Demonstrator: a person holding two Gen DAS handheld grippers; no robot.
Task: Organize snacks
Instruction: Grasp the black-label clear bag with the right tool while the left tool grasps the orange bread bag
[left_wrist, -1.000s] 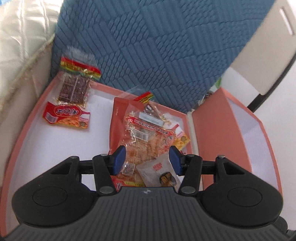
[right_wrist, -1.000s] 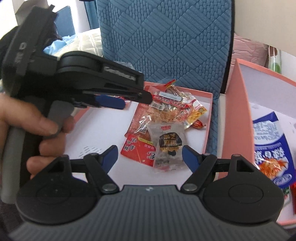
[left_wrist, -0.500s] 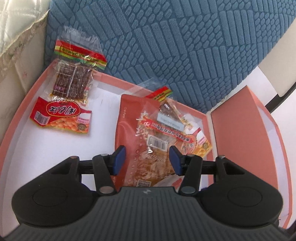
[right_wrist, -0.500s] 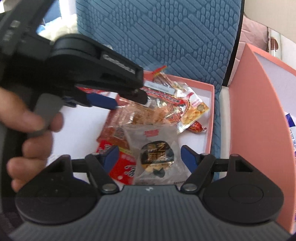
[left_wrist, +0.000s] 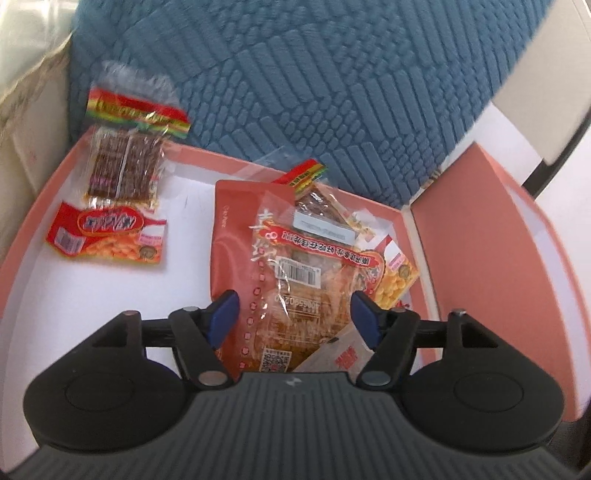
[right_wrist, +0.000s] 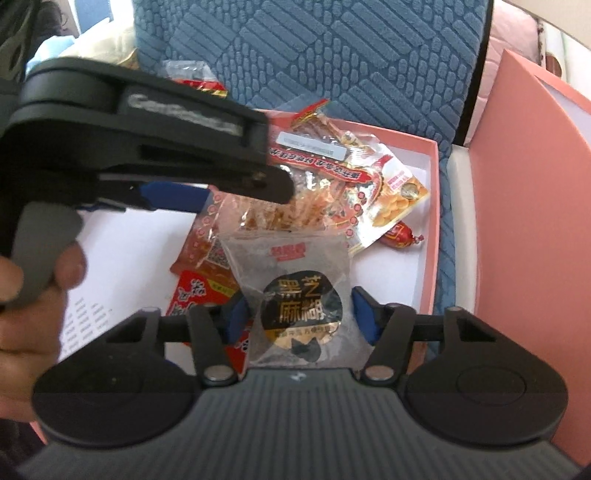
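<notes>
Blue quilted cushion (left_wrist: 332, 92) behind, cream quilted fabric (left_wrist: 22, 48) left, pale pink bedding (right_wrist: 513, 26) far right

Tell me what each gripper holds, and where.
Left gripper, just opening astride the red pouch: nothing. Right gripper, just closing at the grey sachet's side edges: grip cannot be told.

Heaped snack packets (left_wrist: 295, 266) in pink box (left_wrist: 48, 206), two (left_wrist: 110, 206) apart at left

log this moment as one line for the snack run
left gripper: jaws just opened, straddling clear snack pack | right gripper: jaws just closing around black sesame packet, contact unclear | site: pink box
</notes>
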